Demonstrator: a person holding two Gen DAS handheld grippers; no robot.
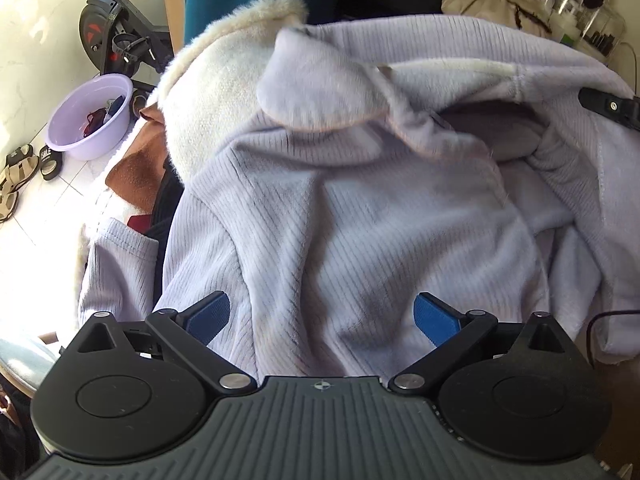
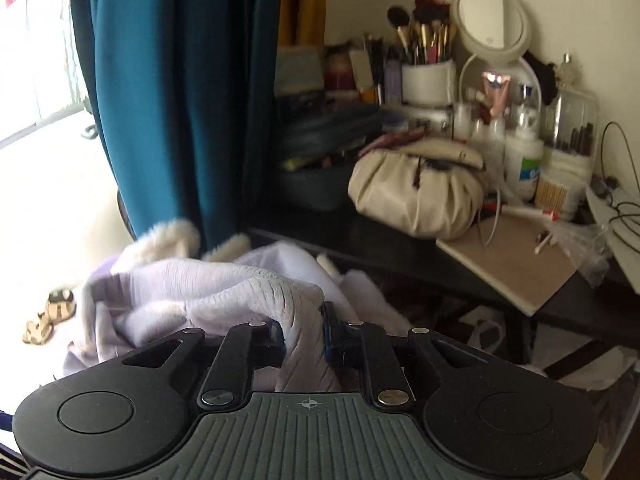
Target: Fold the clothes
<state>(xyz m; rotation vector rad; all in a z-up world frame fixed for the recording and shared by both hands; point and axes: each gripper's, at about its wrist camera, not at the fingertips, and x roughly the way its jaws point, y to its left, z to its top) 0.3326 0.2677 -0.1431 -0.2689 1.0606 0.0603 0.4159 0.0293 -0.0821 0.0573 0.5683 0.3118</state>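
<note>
A pale lilac ribbed fleece hoodie (image 1: 360,220) with a cream furry trim (image 1: 216,80) lies rumpled and fills the left wrist view. My left gripper (image 1: 322,316) hovers just above it, blue pads wide apart, nothing between them. Part of the right gripper (image 1: 608,106) shows at that view's right edge, at the garment's far side. In the right wrist view my right gripper (image 2: 305,334) is shut on a bunched fold of the lilac hoodie (image 2: 224,284), which drapes away to the left.
A black dressing table (image 2: 360,232) crowded with a cream pouch (image 2: 416,196), bottles, brushes and a round mirror (image 2: 490,20) stands right. Teal curtain (image 2: 180,100) hangs behind. On the floor left are a lilac basin (image 1: 90,116), sandals (image 1: 16,176) and an exercise bike (image 1: 112,28).
</note>
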